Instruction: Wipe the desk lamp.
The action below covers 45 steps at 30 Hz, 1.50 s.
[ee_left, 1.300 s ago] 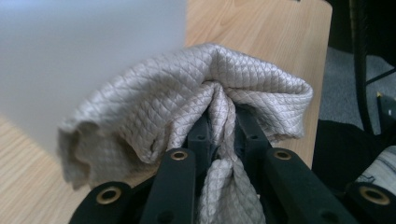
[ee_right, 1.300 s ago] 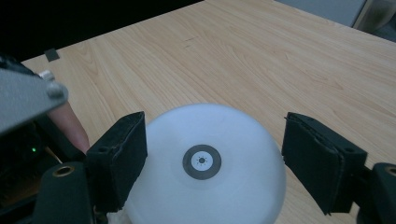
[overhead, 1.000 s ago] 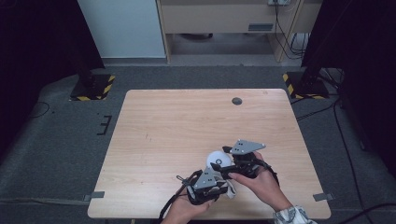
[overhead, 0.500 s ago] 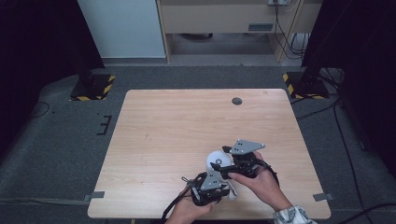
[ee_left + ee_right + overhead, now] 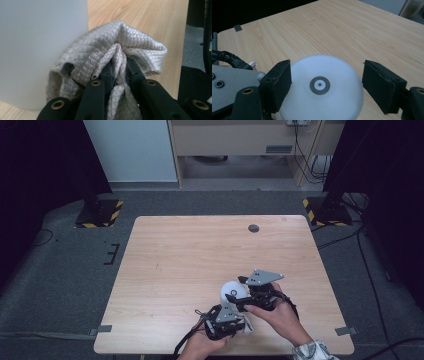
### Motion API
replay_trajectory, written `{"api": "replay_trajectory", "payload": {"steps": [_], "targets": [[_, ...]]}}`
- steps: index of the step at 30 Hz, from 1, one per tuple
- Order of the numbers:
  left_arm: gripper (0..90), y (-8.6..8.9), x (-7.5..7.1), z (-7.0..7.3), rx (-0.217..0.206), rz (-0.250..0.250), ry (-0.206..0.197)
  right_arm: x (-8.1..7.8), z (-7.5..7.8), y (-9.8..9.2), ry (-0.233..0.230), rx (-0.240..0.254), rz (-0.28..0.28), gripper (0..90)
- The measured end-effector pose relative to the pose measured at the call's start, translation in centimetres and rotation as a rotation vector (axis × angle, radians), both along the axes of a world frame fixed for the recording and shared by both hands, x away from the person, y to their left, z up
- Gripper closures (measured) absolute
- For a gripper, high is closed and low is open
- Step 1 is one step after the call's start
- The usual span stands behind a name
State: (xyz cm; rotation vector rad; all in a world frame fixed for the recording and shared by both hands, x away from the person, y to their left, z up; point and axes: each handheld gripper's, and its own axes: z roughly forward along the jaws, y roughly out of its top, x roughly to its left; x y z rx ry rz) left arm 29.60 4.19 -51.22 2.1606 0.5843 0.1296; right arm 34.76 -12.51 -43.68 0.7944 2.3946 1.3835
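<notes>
The table (image 5: 200,265) is showing a light wood grain with fine darker streaks, and a small dark grey round disc (image 5: 253,228) is sitting in its far part. The container (image 5: 322,87) is appearing translucent milky white, its top bearing a dark grey ring around a pale centre with a dark dot. The cloth (image 5: 110,60) is presenting a pale beige-grey with a quilted diamond pattern. The left gripper (image 5: 117,75) and the right gripper (image 5: 324,85) are both showing black, with brass-coloured rivets at the joints and grey plates on top. The floor (image 5: 65,265) is reading as dark grey, and yellow-and-black hazard stripes (image 5: 116,213) are marking the stand bases.
</notes>
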Motion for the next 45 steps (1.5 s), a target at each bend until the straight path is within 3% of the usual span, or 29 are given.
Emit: {"api": "replay_trajectory", "payload": {"steps": [7,10,16,20,25,29,32,35,39,42,45], "targets": [[77.8,0.4,0.4,-0.1,-0.008,0.016,-0.002,0.1,0.3,-0.2,-0.016,0.007,-0.011,22.7],[77.4,0.4,0.5,-0.2,-0.008,0.011,0.004,-0.4,0.8,-1.2,-0.034,0.024,-0.014,24.5],[77.0,-0.8,0.1,-0.5,-0.005,-0.017,0.025,-2.4,0.7,-4.1,-0.069,-0.002,-0.016,33.4],[77.1,-1.6,0.2,-0.9,-0.007,-0.012,0.073,-3.6,-0.2,-6.3,-0.087,-0.022,-0.045,42.5],[77.1,-3.1,0.0,-1.3,0.009,-0.040,0.101,-5.0,-2.3,-9.0,-0.068,-0.017,-0.061,53.4],[76.8,-4.7,-0.1,-1.4,0.043,-0.047,0.095,-6.0,-3.7,-10.2,-0.060,-0.016,-0.060,57.8],[74.4,-5.0,0.1,-1.3,0.051,-0.030,0.100,-6.3,-4.1,-10.7,-0.060,-0.044,-0.061,55.8],[66.9,-5.1,0.2,-1.3,0.042,-0.007,0.095,-6.4,-4.2,-11.1,-0.038,-0.026,-0.066,46.4],[49.3,-5.0,-0.1,-1.1,0.038,0.019,0.065,-6.6,-4.7,-11.1,-0.017,-0.047,-0.067,35.9],[45.7,-4.7,-0.4,-0.7,0.034,0.015,0.027,-6.7,-4.7,-11.1,-0.014,-0.044,-0.082,30.9],[42.9,-4.2,-0.8,-0.2,0.015,0.027,0.017,-6.8,-4.7,-11.2,-0.008,-0.036,-0.086,25.9]]}}
